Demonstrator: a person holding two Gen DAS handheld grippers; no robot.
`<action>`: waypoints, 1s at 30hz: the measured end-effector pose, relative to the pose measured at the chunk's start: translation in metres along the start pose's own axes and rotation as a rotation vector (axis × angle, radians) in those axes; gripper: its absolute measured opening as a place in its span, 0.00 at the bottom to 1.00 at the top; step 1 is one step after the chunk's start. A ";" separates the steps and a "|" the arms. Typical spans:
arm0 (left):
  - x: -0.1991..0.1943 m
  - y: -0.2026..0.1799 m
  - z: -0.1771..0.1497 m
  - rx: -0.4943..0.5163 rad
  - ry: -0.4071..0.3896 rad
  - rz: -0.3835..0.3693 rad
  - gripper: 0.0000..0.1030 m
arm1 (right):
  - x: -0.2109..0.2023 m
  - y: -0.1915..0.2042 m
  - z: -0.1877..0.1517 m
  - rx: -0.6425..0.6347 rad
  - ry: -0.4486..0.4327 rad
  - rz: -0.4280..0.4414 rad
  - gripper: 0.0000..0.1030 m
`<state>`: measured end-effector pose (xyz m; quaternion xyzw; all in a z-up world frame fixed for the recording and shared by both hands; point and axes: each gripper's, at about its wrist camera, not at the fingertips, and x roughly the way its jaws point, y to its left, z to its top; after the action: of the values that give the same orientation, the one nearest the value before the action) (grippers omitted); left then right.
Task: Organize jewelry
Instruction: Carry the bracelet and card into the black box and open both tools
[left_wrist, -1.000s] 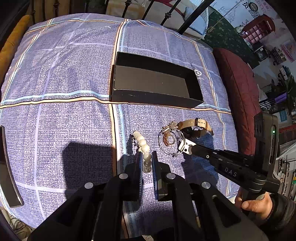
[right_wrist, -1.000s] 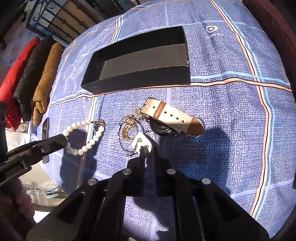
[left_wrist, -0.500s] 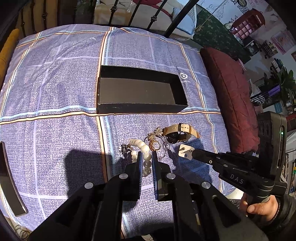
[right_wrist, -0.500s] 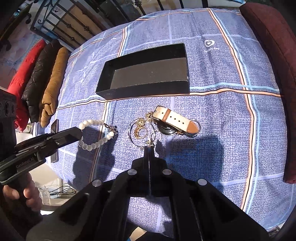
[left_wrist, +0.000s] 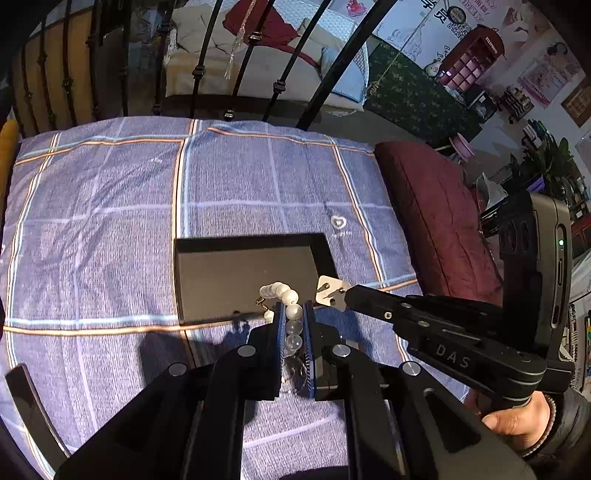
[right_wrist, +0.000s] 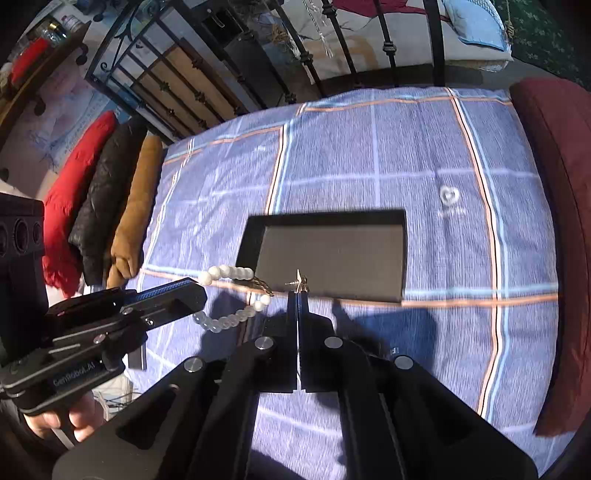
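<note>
Both hand-held grippers are lifted above the blue checked bed cover (left_wrist: 110, 229), each carrying jewelry, with the black box (left_wrist: 243, 275) lying just beyond their tips. Left hand-held gripper (left_wrist: 293, 314) is clenched on the pearl bracelet (left_wrist: 284, 291): a few beads sit pinched between the pads, the rest of the loop arcs up and to the left of the tips, clasp chain dangling. In the right wrist view that same bracelet (right_wrist: 231, 295) hangs in a loose loop off the left tool, clear of the bed. Right hand-held gripper (right_wrist: 297, 295) is clenched tight, jaws flush, with a small gold piece (right_wrist: 299, 282) poking from the tip; too small to name. The box is open-topped, its inside looks bare, long axis running left to right, near wall closest to both tools. Judgement: the coming move is a short carry forward over that near wall, then a release. Both tips look about equally close; bracelet's hanging loop may snag the near edge if carried low
</note>
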<state>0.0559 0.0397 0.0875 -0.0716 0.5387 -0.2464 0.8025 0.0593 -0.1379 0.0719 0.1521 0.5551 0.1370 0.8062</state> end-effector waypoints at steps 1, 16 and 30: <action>0.003 0.000 0.008 0.004 -0.006 0.001 0.09 | 0.005 -0.001 0.008 -0.004 0.000 -0.003 0.01; 0.073 0.035 0.019 -0.004 0.094 0.122 0.21 | 0.077 -0.042 0.017 0.029 0.147 -0.115 0.01; 0.055 0.045 -0.080 0.026 0.216 0.266 0.92 | 0.035 -0.063 -0.076 0.099 0.176 -0.186 0.60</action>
<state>0.0153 0.0650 -0.0083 0.0376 0.6233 -0.1510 0.7663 0.0037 -0.1749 -0.0086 0.1269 0.6414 0.0470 0.7552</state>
